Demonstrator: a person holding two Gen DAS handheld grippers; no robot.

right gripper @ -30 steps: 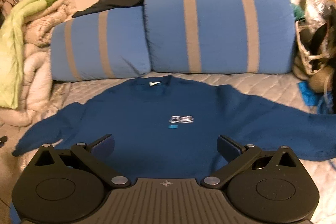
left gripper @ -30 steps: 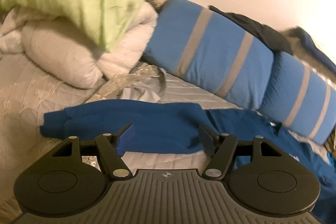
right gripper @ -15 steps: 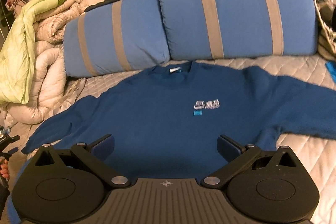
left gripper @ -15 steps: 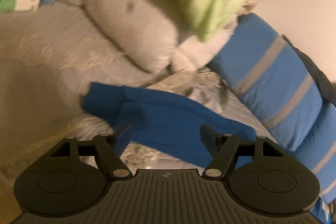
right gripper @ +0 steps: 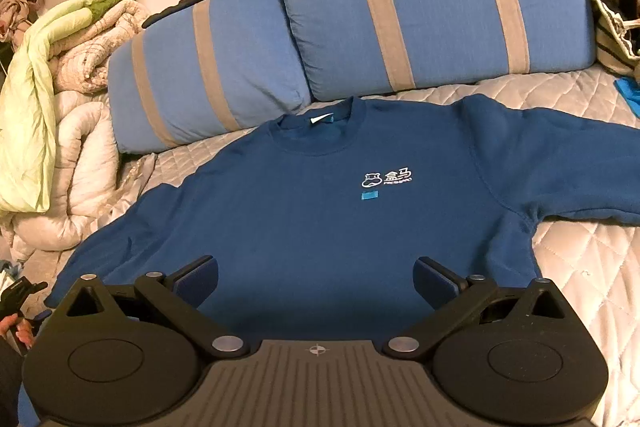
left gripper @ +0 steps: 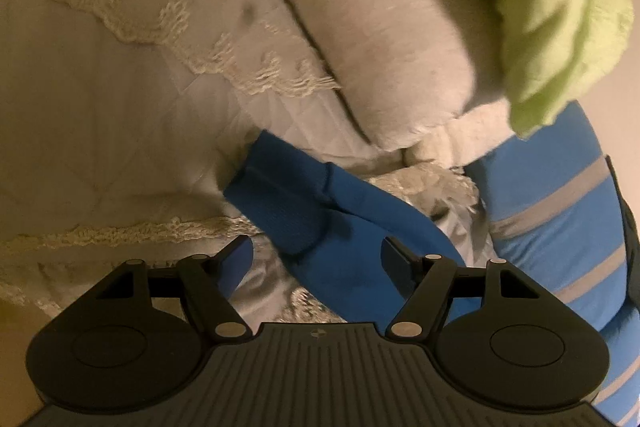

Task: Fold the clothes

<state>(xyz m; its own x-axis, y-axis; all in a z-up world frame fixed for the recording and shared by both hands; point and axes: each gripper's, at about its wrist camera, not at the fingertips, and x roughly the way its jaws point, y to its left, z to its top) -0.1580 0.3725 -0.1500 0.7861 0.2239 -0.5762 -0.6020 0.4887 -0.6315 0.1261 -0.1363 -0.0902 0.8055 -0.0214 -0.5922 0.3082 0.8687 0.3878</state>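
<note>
Blue sweatshirt (right gripper: pixel 320 219) lies front-up and spread flat on the quilted bed (right gripper: pixel 580 259), filling the middle of the right wrist frame, collar toward two striped pillows (right gripper: pixel 432 3). Right tongs (right gripper: pixel 316 279) gape above its hem. Left tongs (left gripper: pixel 316 263), also released, hover over its sleeve cuff (left gripper: pixel 280 203), centre frame.
</note>
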